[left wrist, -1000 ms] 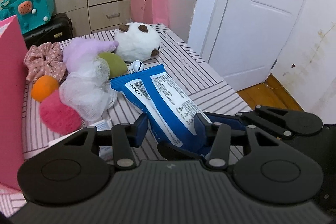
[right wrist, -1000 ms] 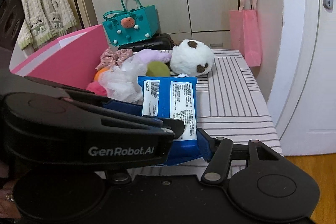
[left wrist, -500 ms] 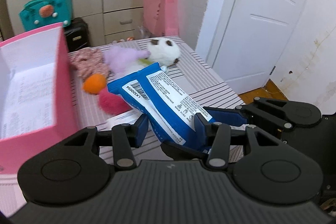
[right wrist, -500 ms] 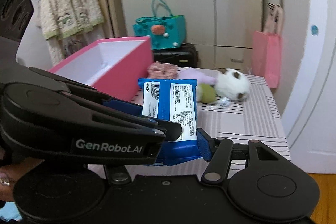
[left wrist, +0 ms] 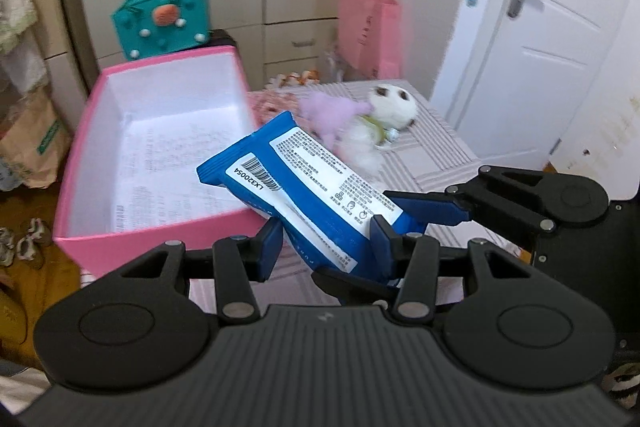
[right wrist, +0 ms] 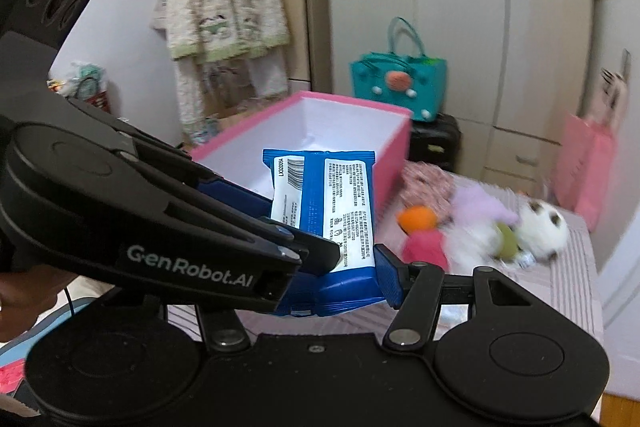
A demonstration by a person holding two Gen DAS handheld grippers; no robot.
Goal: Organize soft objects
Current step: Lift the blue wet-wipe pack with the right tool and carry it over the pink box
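Above the near right corner of the pink box (left wrist: 160, 231), blue packet (left wrist: 304, 195) held in the air, tilted, barcode end up and reaching over the box's right wall. Both grippers have it. Left gripper (left wrist: 326, 247): blue pads either side of the packet's lower end, clenched on it. Right gripper (right wrist: 356, 259): right pad pressed to the packet's lower right edge, its left finger hidden behind the left gripper's body, which crosses in front; packet pinched there too, as far as the right wrist view shows.

Box: open top, white inside, printed sheet flat on the floor, nothing else seen in it. Near wall sits just ahead of the left gripper's fingers.

Striped table (left wrist: 436, 147): soft things bunched to the right of the box, all blurred. White plush with brown patches (left wrist: 394, 105) farthest right, lilac plush (left wrist: 328, 113) beside it, pink floral scrunchie (right wrist: 428, 181) against the box wall, orange ball (right wrist: 416, 219), pink puff (right wrist: 426, 247), green pad (right wrist: 508, 239). Bare striped cloth runs between that bunch and the table's right edge.

Beyond: teal bag (left wrist: 162, 17) behind the box, pink paper bag (left wrist: 368, 27), white door (left wrist: 540, 39).
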